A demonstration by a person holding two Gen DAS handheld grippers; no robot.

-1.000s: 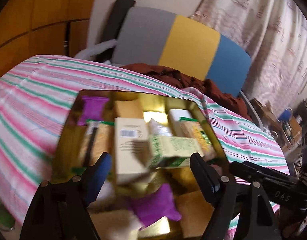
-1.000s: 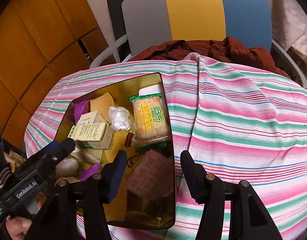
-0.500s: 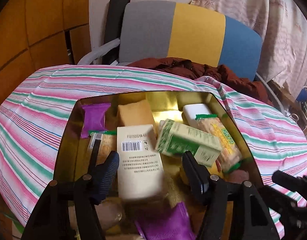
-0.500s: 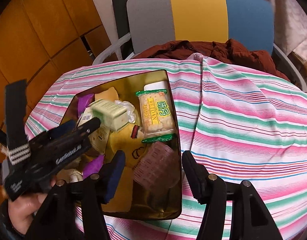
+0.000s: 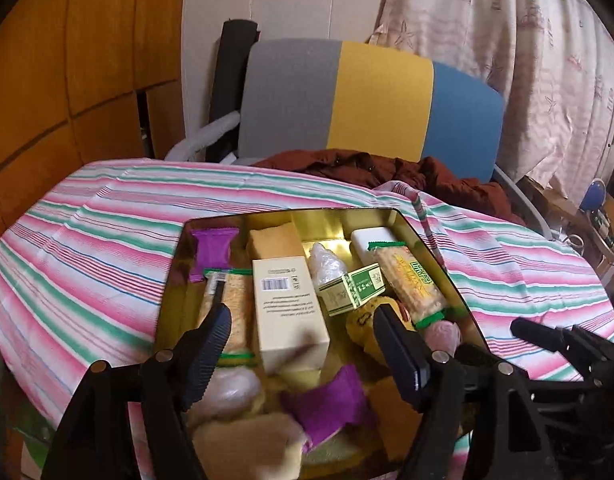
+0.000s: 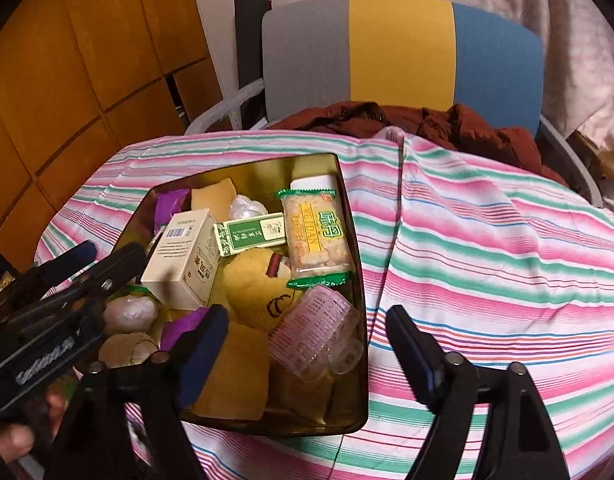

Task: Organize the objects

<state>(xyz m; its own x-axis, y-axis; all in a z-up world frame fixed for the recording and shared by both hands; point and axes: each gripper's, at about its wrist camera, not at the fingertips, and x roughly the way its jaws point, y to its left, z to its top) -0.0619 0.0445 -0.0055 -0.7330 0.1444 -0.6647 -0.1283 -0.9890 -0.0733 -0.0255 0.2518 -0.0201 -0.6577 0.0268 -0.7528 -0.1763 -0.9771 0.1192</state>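
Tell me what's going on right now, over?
Left gripper open, empty, over cream box. Right gripper open, empty, at gold tin near edge. Green box lies loose atop the clutter. Tin crowded; nothing blocking.

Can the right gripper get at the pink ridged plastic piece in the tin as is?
Probably yes. The right gripper is open and empty, the pink ridged plastic piece lies uncovered on top, beside the gold tin's near-right wall.

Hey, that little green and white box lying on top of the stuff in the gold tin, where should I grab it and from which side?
Grip the green box across its two long narrow sides, near the middle, coming down from above. It lies flat atop the pile in the tin, label up, so its top is free, while the cream box and cracker pack crowd its ends.
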